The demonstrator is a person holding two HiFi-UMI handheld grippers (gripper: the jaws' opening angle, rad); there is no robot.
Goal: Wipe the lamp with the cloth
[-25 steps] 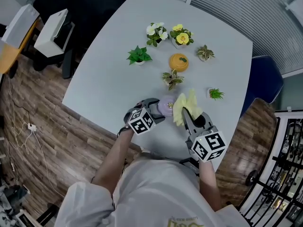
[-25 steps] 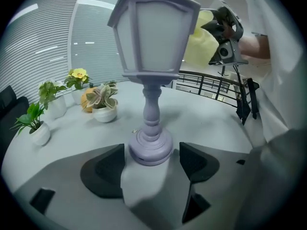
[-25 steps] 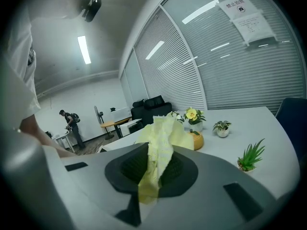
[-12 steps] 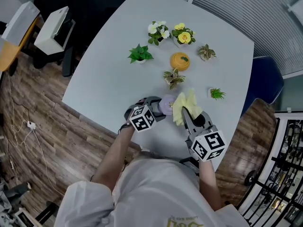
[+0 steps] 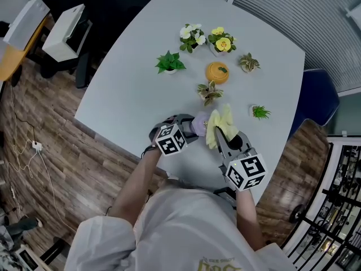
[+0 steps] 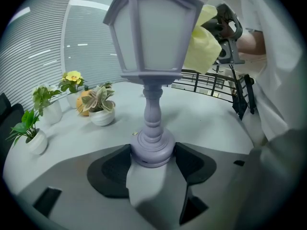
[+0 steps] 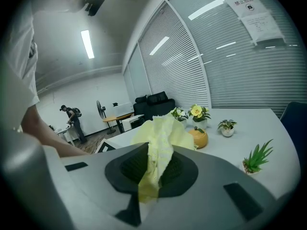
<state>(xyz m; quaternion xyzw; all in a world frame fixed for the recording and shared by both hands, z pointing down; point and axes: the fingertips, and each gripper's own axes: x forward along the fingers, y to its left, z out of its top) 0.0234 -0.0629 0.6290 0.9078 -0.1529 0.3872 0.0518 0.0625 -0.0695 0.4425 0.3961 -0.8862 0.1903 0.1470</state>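
At the table's [image 5: 130, 95] near edge, the left gripper [image 6: 153, 151] sits low on the top, angled down. Its jaws are closing on the lamp [image 6: 153, 42]. The lamp's round foot stands between them, and both dark pads [image 6: 111, 170] lie against its sides. The lamp is pale purple and upright, with a turned stem and a lantern head. It stands close to the near edge, between the two grippers.

To the right, the right gripper [image 7: 156, 169] is clamped on the cloth [image 7: 160, 138]. The yellow cloth is pinched between the pads and fans out past the jaw tips. In the left gripper view it lies high against the right side of the lantern head. In the head view it touches the lamp's right side.

Just beyond the lamp stands a striped plant [image 5: 209, 92] in a white pot. Farther on is an orange pot [image 5: 217, 73]. Right of the cloth, near the table's right edge, is a small spiky plant [image 5: 259, 112]. Left of the orange pot stands a leafy plant [image 5: 169, 63]. Farthest on the table, white flowers [image 5: 192, 36] and yellow flowers [image 5: 221, 40] stand side by side. A small pale plant [image 5: 248, 62] is to their right.

Off the table, a blue chair [image 5: 318, 97] is at the right and a wood floor [image 5: 51, 151] at the left. Blinds [image 5: 304, 10] run along the far side.
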